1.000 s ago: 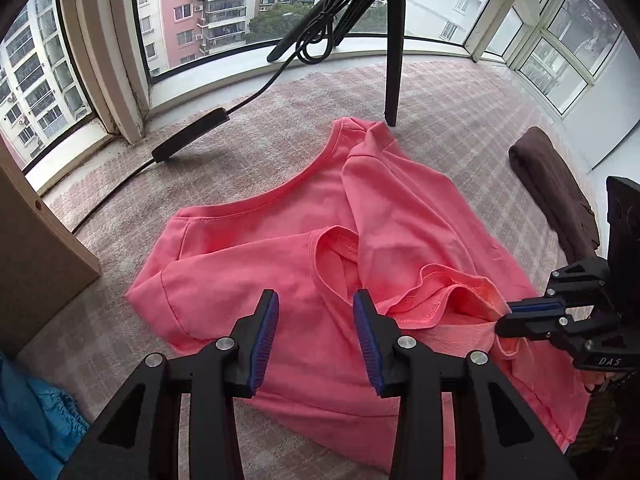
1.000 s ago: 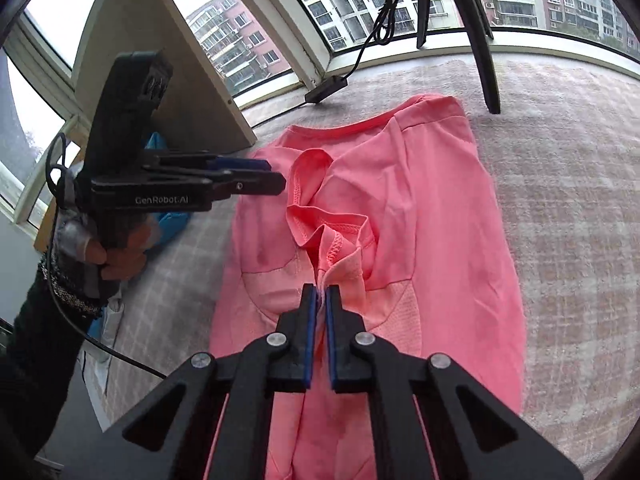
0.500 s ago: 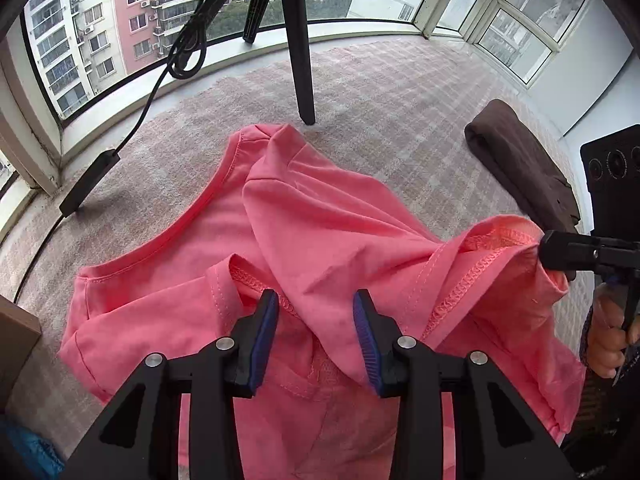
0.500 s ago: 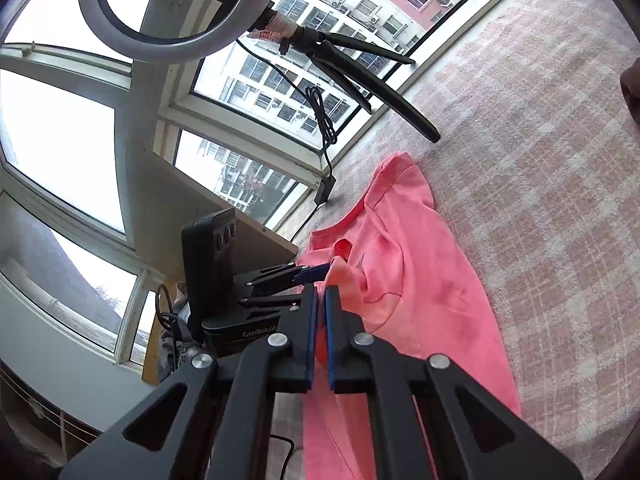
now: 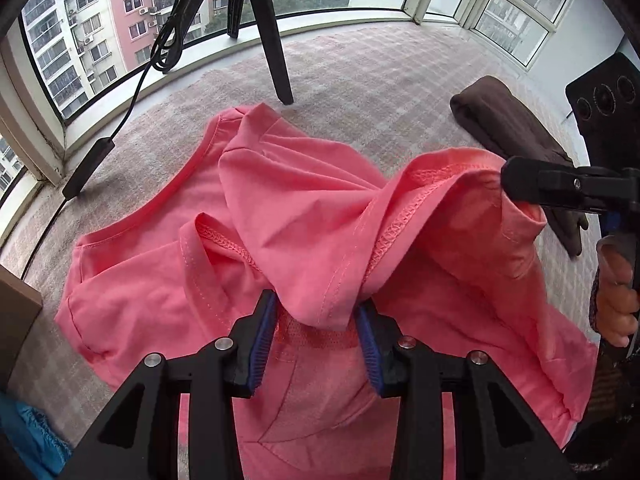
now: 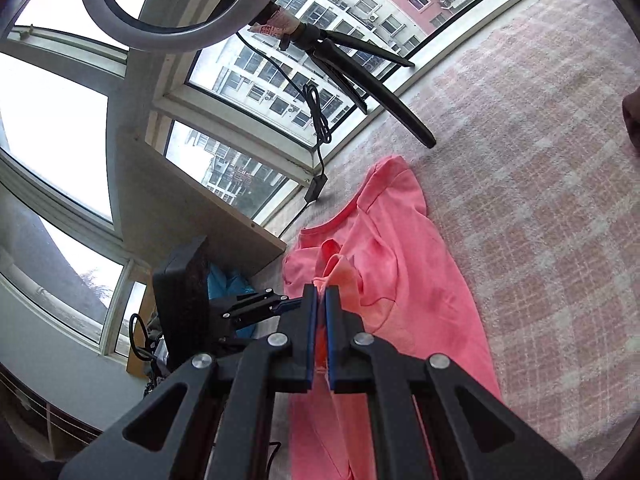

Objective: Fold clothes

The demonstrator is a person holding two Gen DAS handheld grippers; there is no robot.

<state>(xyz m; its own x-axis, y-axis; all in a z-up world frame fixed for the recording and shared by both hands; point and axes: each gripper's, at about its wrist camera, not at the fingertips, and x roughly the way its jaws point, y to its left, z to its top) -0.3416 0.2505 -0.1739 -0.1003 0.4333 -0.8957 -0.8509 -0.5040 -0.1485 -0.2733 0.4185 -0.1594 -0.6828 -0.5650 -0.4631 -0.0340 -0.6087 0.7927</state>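
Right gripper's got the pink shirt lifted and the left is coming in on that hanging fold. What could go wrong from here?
1. The left gripper has just been closing around a bunched fold of the pink shirt; it may pinch several layers, not one edge.
2. The right gripper is shut on a narrow bit of hem; a pull could slip it free.
3. The tripod leg stands right by the shirt's far end, so dragging the fabric that way may snag it.

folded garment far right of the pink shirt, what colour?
Dark brown garment, clearest in the left wrist view.
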